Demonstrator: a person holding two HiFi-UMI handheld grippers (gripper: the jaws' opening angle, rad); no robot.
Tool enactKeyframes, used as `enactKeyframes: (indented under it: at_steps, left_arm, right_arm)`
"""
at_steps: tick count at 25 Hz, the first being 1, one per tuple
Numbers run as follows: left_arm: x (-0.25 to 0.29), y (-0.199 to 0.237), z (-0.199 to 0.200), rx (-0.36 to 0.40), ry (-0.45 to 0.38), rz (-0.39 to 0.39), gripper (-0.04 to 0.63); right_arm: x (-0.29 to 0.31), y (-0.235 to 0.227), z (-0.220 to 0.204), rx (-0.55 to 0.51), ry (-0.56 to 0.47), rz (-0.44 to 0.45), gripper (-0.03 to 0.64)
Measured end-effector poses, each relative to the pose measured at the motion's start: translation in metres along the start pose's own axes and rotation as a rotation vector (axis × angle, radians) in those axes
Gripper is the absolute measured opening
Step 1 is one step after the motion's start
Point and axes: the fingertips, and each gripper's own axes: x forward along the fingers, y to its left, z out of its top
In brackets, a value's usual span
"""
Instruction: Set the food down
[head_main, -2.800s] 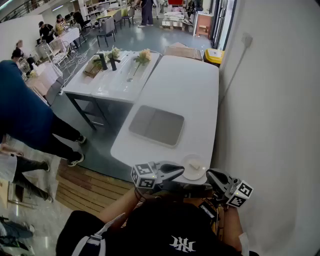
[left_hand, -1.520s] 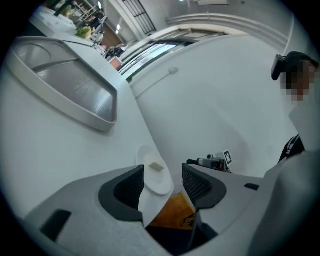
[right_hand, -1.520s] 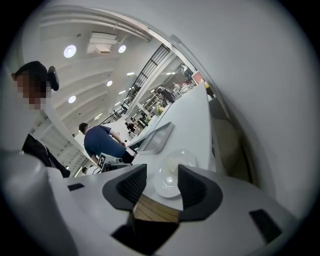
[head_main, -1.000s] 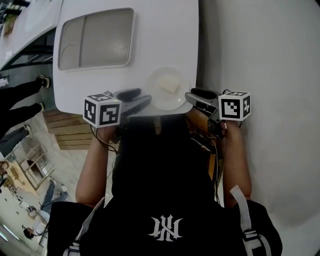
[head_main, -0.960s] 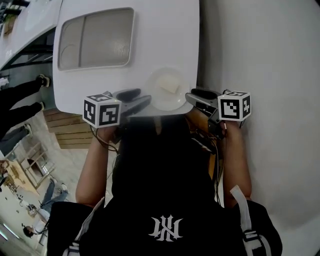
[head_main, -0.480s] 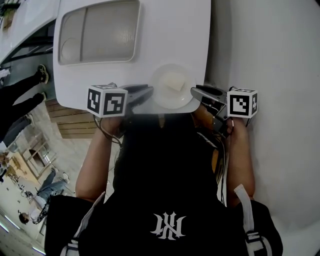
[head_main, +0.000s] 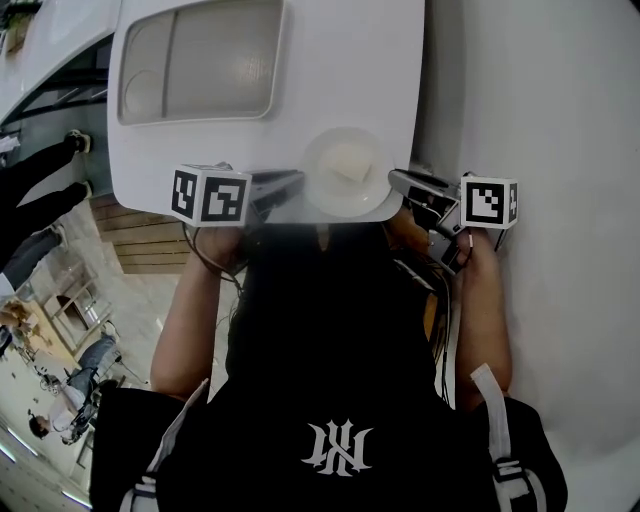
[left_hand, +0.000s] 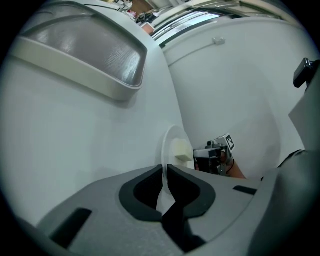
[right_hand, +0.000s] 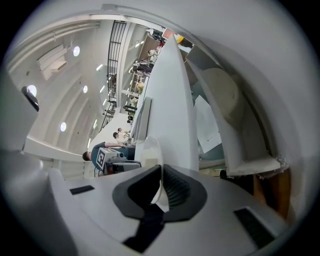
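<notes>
While plate with food sits at table edge, left tool, right tool closing, pinching opposite rims.

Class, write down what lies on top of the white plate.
One pale, blocky piece of food lies on the plate. The person's head covers its near rim; the left gripper and right gripper, jaws closing on the rim, cover bits of it.

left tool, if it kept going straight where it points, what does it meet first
The plate: its rim sits between the closing jaws of the left tool. Beyond that, probably the pale food block on it.
</notes>
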Motion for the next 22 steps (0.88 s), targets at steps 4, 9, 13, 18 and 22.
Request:
enactKeyframes:
  at_steps: [4, 9, 13, 18, 22]
  left_arm:
    - [-0.013, -0.004, 0.002, -0.004, -0.013, -0.009, 0.032]
    - [-0.041, 0.012, 0.016, -0.007, -0.060, -0.016, 0.032]
    - [-0.096, 0.053, 0.055, 0.006, -0.115, -0.012, 0.031]
    - [-0.149, 0.083, 0.090, 0.015, -0.162, -0.029, 0.032]
    - [-0.195, 0.091, 0.125, 0.053, -0.181, -0.028, 0.031]
  right_arm:
    - [0.001, 0.022, 0.013, 0.019, -0.029, 0.073, 0.015]
    - [0.032, 0.046, 0.035, -0.033, -0.032, 0.131, 0.014]
    - [0.095, 0.080, 0.069, -0.080, -0.020, 0.143, 0.014]
    - [0.145, 0.127, 0.105, -0.159, -0.027, 0.144, 0.014]
    - [0.171, 0.169, 0.132, -0.208, -0.044, 0.135, 0.014]
